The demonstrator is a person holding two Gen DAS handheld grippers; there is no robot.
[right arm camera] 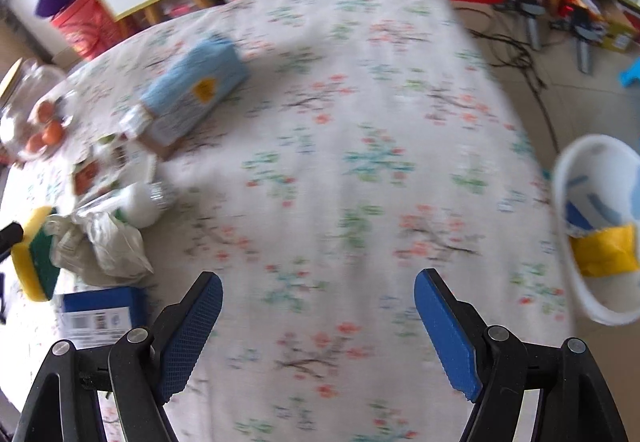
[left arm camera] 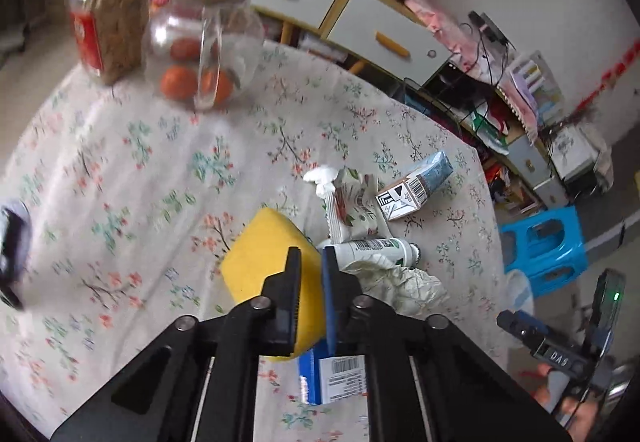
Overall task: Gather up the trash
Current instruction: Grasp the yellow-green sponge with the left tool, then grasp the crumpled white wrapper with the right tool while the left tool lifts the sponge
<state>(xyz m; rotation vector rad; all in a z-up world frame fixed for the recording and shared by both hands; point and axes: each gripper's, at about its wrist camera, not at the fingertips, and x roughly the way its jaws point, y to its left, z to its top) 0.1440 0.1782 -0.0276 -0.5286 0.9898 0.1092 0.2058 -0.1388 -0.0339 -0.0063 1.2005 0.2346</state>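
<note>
My left gripper (left arm camera: 311, 256) is shut on the edge of a yellow sponge (left arm camera: 264, 262) over the floral tablecloth; the sponge also shows in the right wrist view (right arm camera: 32, 258). Beside it lie a white squeeze tube (left arm camera: 376, 250), crumpled paper (left arm camera: 404, 288), a torn wrapper (left arm camera: 352, 202), a light-blue carton (left arm camera: 416, 186) and a blue box (left arm camera: 332, 378). My right gripper (right arm camera: 318, 292) is open and empty above bare cloth. A white trash bin (right arm camera: 600, 226) stands off the table's right edge, holding yellow and blue trash.
Two glass jars (left arm camera: 204, 42), one holding oranges, stand at the table's far side. Behind are cabinets with drawers (left arm camera: 384, 30). A blue plastic stool (left arm camera: 540, 246) stands on the floor to the right. Cables lie on the floor (right arm camera: 520, 54).
</note>
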